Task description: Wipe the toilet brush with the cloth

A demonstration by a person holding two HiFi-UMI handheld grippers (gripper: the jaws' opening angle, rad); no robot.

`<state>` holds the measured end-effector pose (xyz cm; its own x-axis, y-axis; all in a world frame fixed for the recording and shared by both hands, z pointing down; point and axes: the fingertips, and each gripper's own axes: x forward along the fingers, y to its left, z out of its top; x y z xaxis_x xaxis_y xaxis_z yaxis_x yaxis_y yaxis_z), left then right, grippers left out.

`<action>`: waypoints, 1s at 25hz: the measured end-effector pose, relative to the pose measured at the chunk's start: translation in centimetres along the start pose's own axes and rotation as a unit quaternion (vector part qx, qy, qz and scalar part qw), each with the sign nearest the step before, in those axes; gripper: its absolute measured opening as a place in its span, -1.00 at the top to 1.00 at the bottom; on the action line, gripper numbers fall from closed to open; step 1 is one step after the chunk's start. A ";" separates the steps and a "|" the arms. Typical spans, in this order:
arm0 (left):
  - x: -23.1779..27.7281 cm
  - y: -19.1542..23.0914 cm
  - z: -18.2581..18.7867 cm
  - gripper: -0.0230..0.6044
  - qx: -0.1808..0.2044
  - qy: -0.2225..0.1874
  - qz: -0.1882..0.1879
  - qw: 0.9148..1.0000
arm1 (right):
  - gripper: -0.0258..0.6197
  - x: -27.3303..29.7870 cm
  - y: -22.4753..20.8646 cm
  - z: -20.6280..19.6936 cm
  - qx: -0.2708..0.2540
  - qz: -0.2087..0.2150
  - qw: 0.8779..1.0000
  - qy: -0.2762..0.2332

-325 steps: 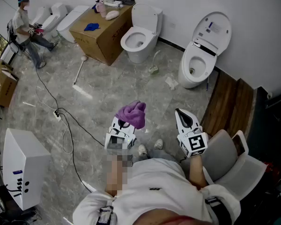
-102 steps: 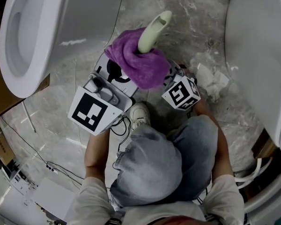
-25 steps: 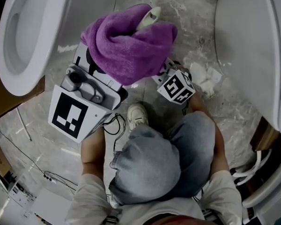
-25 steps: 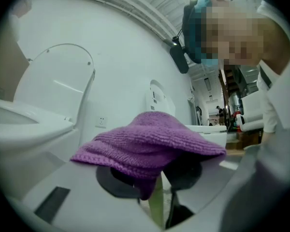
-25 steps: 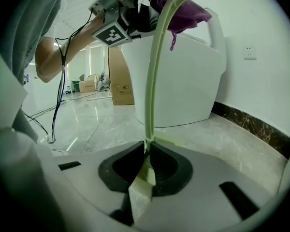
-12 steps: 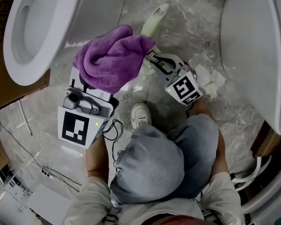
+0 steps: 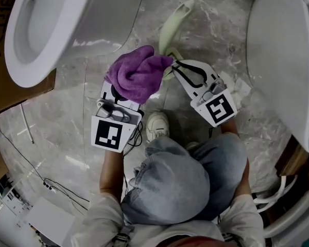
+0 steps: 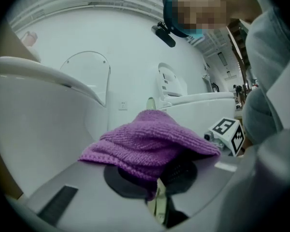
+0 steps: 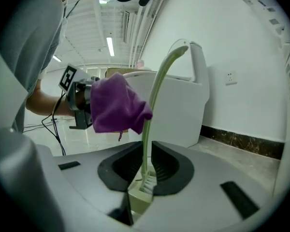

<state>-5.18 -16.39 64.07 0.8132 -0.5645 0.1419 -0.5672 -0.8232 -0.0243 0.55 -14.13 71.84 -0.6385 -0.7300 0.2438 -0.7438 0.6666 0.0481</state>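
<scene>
Crouching on the grey marble floor [image 7: 67, 133], a person in jeans is working just to the right of the open toilet [image 7: 10, 53], whose bowl is showing only its own white inside. The right gripper [image 7: 176, 68] is pinching the pale green toilet brush [image 7: 170, 27] low on its stem. Its jaws are standing narrow, with the stem between the black pads and the white bristles sitting just behind them, and they have just been closing a little further. The curved handle is rising away from the jaws, its tip pointing past the open toilet's front wall without touching it.

The left gripper [image 7: 121, 94], the one nearer the open toilet, is clamping a bunched purple knitted cloth [image 7: 139, 73]. The cloth is draping over the jaw tips and hiding most of both pads. In the right gripper view, one corner of the cloth is meeting the brush stem a short way above the bristles, while the rest is hanging on the side toward the open toilet.

A white shoe [image 7: 157, 125] is resting on the floor below the two grippers. Further from the open toilet, across the person, a second toilet [image 7: 283, 50] is standing with its lid down, and crumpled white paper [image 7: 240, 86] is lying on the floor at its foot. A brown cardboard box [image 7: 0, 86] is pressing against the open toilet's far side; its contents are out of sight. A thin dark cable [image 7: 46, 161] is trailing over the floor below that box.
</scene>
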 end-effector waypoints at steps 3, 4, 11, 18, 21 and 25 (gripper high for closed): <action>0.1 -1.0 -1.7 0.78 0.002 0.013 -0.003 1.000 | 0.86 -0.8 0.0 1.3 0.019 -0.009 0.999 -0.028; 0.1 -1.3 -2.3 0.78 0.002 0.018 -0.003 1.000 | 0.89 -1.0 0.1 1.5 0.021 -0.009 0.999 -0.032; 0.9 -2.3 -5.0 0.78 -0.019 0.035 -0.004 0.999 | 0.91 -2.0 -0.1 1.0 0.016 -0.007 1.000 -0.022; 1.0 -2.5 -5.8 0.78 -0.030 0.042 -0.002 0.999 | 0.91 -2.3 -0.3 0.2 0.004 -0.006 1.000 -0.006; 1.0 -2.3 -5.7 0.78 -0.030 0.040 0.001 0.999 | 0.91 -2.2 -0.3 0.4 0.010 -0.009 1.000 -0.011; 1.0 -2.3 -5.7 0.78 -0.028 0.040 0.002 0.999 | 0.91 -2.2 -0.4 0.6 0.019 -0.014 1.000 -0.018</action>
<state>-3.78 -14.73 69.96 0.7996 -0.5588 0.2198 -0.5781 -0.8154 0.0303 2.15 -12.87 70.69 -0.6239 -0.7533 0.2079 -0.7678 0.6405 0.0168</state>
